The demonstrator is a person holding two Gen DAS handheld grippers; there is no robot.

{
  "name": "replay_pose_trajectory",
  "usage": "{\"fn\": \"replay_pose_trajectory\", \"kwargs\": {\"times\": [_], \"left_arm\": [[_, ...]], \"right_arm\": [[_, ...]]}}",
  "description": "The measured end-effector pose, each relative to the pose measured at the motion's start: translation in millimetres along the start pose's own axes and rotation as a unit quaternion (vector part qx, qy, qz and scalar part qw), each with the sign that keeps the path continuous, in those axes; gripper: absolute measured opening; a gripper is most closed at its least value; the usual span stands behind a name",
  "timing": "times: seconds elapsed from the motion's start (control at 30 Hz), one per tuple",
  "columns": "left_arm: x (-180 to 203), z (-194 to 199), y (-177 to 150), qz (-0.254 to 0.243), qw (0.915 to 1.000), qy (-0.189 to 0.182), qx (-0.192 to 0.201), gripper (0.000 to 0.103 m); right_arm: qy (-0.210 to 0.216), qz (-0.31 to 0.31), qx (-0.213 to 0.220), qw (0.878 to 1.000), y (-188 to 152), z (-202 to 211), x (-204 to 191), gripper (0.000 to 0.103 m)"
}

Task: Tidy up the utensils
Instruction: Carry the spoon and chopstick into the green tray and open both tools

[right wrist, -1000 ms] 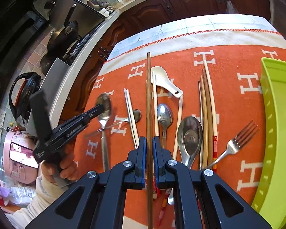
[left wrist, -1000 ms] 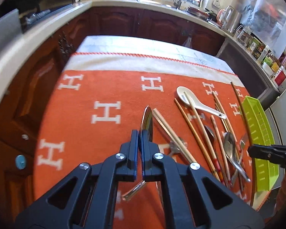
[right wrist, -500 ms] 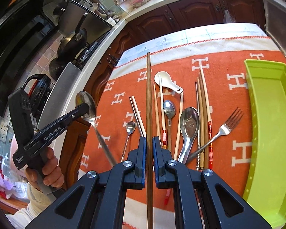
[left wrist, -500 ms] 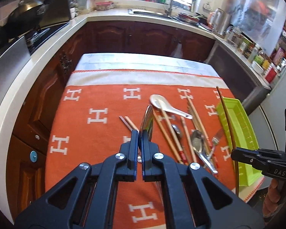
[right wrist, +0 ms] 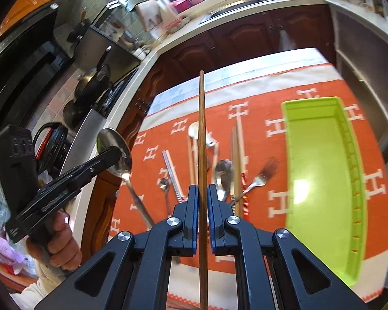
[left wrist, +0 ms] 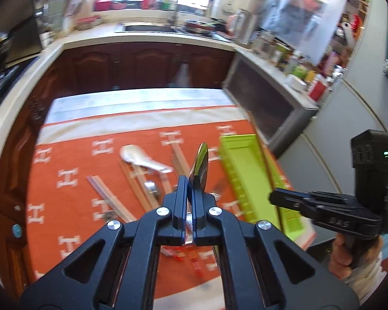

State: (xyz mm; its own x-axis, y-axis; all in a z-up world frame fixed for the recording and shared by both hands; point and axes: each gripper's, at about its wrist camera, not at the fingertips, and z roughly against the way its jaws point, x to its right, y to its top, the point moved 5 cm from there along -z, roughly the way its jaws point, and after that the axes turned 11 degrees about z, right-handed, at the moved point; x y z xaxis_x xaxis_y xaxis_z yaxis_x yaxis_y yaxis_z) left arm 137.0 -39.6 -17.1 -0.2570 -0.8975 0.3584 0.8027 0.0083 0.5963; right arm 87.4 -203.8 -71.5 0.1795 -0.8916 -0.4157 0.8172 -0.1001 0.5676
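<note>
A: Far left, right wrist view?
B: Left gripper (right wrist: pixel 116 159) raised off the bench, beside the orange cloth with white H marks (right wrist: pixel 266 134). Jaws clamped tight on a large polished steel spoon (right wrist: pixel 113 152), at the base of the bowl. Handle angled down toward the cloth's left edge. Hand (right wrist: pixel 57 245) wrapped round the grip below.

A: On the cloth itself, next along?
B: Pale flat chopstick pair (right wrist: pixel 172 174) lying lengthwise, small steel teaspoon (right wrist: pixel 164 183) just beside. White ceramic soup spoon (right wrist: pixel 194 130) farther back, partly hidden.

A: Centre?
B: Right gripper (right wrist: pixel 201 206) pinching a long dark brown wooden chopstick (right wrist: pixel 201 129), held clear of the cloth and pointing away along the jaws. Jaws nearly closed, only the stick's width between.

A: Right of that?
B: Steel serving spoon (right wrist: pixel 222 178), bowl up, beside more wooden chopsticks (right wrist: pixel 236 149), some with red-banded ends. Steel fork (right wrist: pixel 261 178) slanted, tines toward the tray. Blurred; exact count not readable.

A: Far right?
B: Lime green rectangular plastic tray (right wrist: pixel 349 139) resting on the cloth's right side, nothing visible inside.

A: Left wrist view agrees?
B: Yes. Spoon bowl seen edge-on above the shut left jaws, green tray just right of it, right gripper beyond the tray's near end.
</note>
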Motion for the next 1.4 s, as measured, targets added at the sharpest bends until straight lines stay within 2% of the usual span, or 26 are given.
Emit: {"fn": "replay_pose_trajectory", "kwargs": {"times": [0.27, 0.4, 0.53, 0.73, 0.9, 1.13, 1.3, 1.4], "left_arm": [[100, -38, 6, -0.039, 0.9970, -0.055, -0.038, 0.001], [128, -75, 8, -0.036, 0.9949, -0.070, -0.064, 0.001], [138, -126, 3, -0.038, 0.9929, -0.064, -0.093, 0.001], [134, -196, -17, -0.046, 0.9888, -0.032, -0.139, 0.001], [109, -222, -31, -0.033, 0.9856, -0.013, -0.165, 0.001], [81, -226, -38, -0.027, 0.9850, 0.005, -0.170, 0.001], [81, -219, -35, -0.030, 0.9863, 0.008, -0.162, 0.001], [85, -216, -35, -0.035, 0.9867, 0.007, -0.159, 0.001]], "right_arm": [[-0.058, -0.036, 0.008, 0.998, 2, 27, 73, 0.006], [-0.096, -0.054, -0.007, 0.994, -5, 20, 117, 0.006], [-0.100, -0.073, -0.030, 0.992, -16, 4, 149, 0.006], [-0.103, -0.082, -0.064, 0.989, -36, -22, 177, 0.006], [-0.087, -0.084, -0.093, 0.988, -49, -53, 180, 0.006], [-0.026, -0.087, -0.113, 0.989, -64, -81, 161, 0.007], [-0.031, -0.082, -0.110, 0.990, -71, -87, 152, 0.007], [-0.068, -0.076, -0.101, 0.990, -70, -82, 152, 0.007]]}}
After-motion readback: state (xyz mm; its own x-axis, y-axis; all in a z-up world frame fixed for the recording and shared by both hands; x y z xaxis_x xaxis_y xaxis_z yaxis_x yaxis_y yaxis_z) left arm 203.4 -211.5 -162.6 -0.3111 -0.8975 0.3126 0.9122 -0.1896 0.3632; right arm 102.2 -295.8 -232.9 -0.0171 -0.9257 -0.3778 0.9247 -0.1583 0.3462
